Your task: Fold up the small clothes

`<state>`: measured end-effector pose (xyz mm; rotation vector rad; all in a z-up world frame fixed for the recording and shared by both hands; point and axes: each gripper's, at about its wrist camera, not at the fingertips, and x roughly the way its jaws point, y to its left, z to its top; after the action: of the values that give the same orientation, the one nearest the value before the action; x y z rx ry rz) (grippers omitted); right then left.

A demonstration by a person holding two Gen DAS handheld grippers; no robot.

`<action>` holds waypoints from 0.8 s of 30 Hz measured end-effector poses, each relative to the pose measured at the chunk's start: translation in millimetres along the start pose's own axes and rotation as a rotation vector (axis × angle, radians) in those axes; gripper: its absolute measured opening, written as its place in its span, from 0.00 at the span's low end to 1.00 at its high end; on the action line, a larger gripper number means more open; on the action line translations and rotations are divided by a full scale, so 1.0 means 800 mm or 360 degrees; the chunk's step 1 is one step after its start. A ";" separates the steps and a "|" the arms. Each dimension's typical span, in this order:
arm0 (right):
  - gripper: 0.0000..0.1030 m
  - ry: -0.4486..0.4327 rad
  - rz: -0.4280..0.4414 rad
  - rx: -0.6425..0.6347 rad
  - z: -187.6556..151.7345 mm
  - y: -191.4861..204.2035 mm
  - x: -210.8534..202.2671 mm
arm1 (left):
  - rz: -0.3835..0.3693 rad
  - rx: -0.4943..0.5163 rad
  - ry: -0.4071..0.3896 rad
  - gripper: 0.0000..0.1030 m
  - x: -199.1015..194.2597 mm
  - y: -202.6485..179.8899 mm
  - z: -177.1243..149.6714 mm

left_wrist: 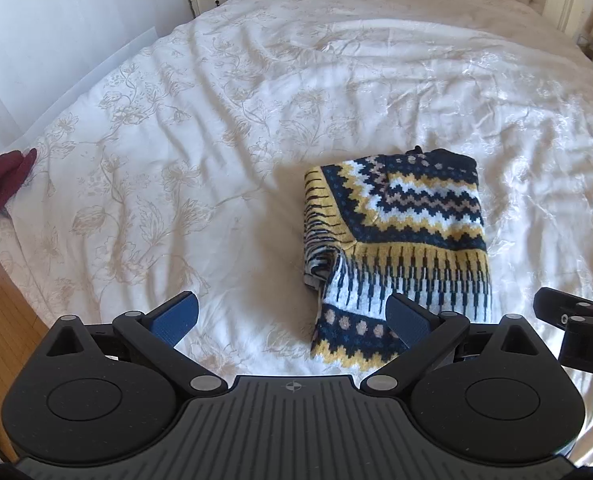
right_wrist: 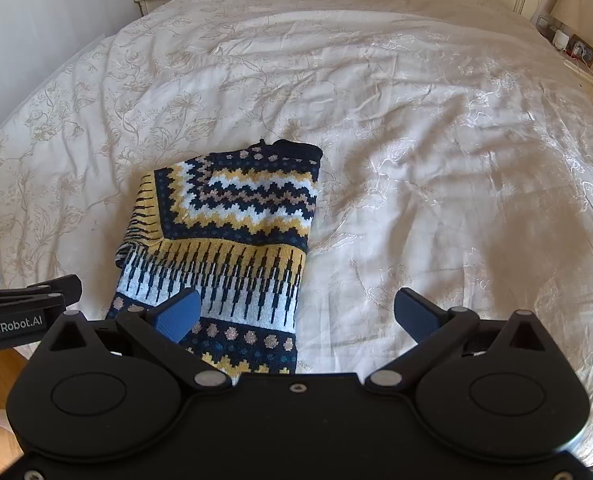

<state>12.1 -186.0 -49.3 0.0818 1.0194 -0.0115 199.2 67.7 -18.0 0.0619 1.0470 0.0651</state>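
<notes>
Navy, mustard and white knit, the folded sweater lies near the foot edge of the bed, wide floral duvet around it. We hold the left gripper and right gripper spread wide, grasping nothing, hovering at its near hem. A maroon cloth is cut off at the bed's left edge.

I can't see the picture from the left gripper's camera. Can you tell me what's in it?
A patterned knit sweater in navy, yellow and white lies folded on a white floral bedspread. The left gripper hovers open just in front of it, holding nothing. A dark red cloth sits at the bed's left edge.
</notes>
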 end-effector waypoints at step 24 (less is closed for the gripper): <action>0.99 0.0026 -0.0005 0.0101 -0.034 0.016 -0.039 | -0.0029 0.0042 0.0026 0.98 -0.035 0.015 -0.034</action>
<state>-27.0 -172.1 -36.4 0.1380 1.0357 -0.0463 161.5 77.5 -6.1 0.0761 1.0644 0.0355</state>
